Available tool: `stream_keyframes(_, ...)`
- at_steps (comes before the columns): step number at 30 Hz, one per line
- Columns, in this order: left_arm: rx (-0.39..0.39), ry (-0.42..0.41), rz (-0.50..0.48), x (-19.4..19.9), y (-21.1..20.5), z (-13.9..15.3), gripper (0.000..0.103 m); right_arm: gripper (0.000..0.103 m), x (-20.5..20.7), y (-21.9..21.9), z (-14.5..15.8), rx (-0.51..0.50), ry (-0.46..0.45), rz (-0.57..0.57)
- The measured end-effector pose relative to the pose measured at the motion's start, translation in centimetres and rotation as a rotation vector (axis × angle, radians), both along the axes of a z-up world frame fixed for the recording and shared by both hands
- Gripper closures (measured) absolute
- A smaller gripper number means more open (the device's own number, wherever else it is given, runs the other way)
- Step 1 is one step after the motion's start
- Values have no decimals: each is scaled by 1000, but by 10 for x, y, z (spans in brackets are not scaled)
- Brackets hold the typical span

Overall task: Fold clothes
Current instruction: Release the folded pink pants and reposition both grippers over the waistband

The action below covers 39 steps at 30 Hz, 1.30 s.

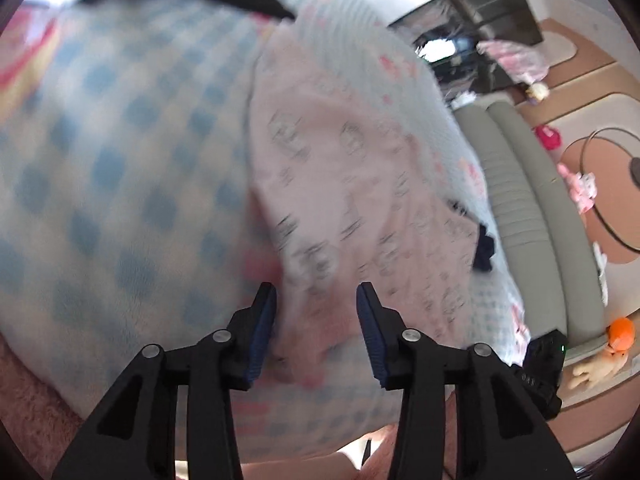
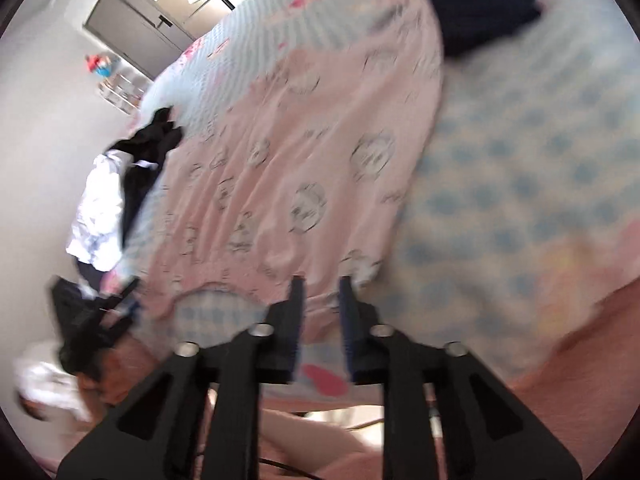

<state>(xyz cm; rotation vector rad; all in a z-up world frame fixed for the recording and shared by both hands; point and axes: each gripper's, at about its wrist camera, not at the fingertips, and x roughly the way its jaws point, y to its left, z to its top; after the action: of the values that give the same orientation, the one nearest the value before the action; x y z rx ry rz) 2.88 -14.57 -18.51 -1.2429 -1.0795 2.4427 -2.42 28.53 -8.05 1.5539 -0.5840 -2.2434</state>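
Your pink printed garment [image 2: 304, 168] lies spread flat and unfolded on the checked blanket [image 2: 520, 184]; your left gripper [image 1: 316, 300] hangs wide open and empty; your right gripper [image 2: 320, 292], partly open, straddles its near hem, gripping nothing.

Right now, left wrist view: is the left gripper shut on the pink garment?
No. The left gripper has its jaws wide apart, with the pink garment lying unclamped between and beyond them.

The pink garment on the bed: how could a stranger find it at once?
Find the bed with the blue checked blanket. The pink garment lies spread flat across it, its near edge at the open right gripper. Only it is pale pink with round grey prints; neighbouring clothes are dark.
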Motion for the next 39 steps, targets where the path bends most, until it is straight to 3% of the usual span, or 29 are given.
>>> stream_keyframes(5,2,-20,-11,-2,3,-9,55,78,-9,-11,-37,0,-50,-8)
stream_keyframes(10,5,-39,-23,-4,6,-18,55,75,-12,-5,-32,45,-65,-33)
stream_keyframes(12,-3,-36,-20,-4,9,-17,55,53,-5,-1,-23,90,-34,-51)
stream_keyframes(13,1,-29,-21,-4,10,-16,55,51,-2,0,-22,103,-34,-51)
stream_keyframes(17,30,-36,-36,-9,14,-20,55,50,-9,1,-43,-40,-80,-38)
stream_keyframes(18,26,-37,-42,-11,16,-20,58,52,-13,-2,-50,-86,-89,-30)
stream_keyframes(19,10,-28,-49,-9,17,-17,69,60,-17,-6,-52,-105,-89,-21)
stream_keyframes(20,-6,-19,-57,-8,18,-15,74,83,-21,-10,-53,-111,-86,-12)
stream_keyframes(22,-14,9,-65,-4,19,-8,85,97,-20,-17,-41,-72,-38,4)
stream_keyframes(28,23,45,-84,-2,25,3,86,100,12,-14,17,21,140,27)
stream_keyframes(31,0,12,-85,0,27,0,89,99,12,-10,10,22,110,19)
stream_keyframes(34,-7,-103,-107,-2,27,-17,89,93,6,-2,-31,94,-34,-17)
stream_keyframes(36,57,-148,-136,-2,25,-22,83,90,4,8,-52,56,-121,-64)
stream_keyframes(38,121,-129,-154,0,23,-23,46,85,8,12,-38,41,-68,-77)
stream_keyframes(39,146,-109,-158,-1,23,-24,45,81,9,11,-27,63,-16,-79)
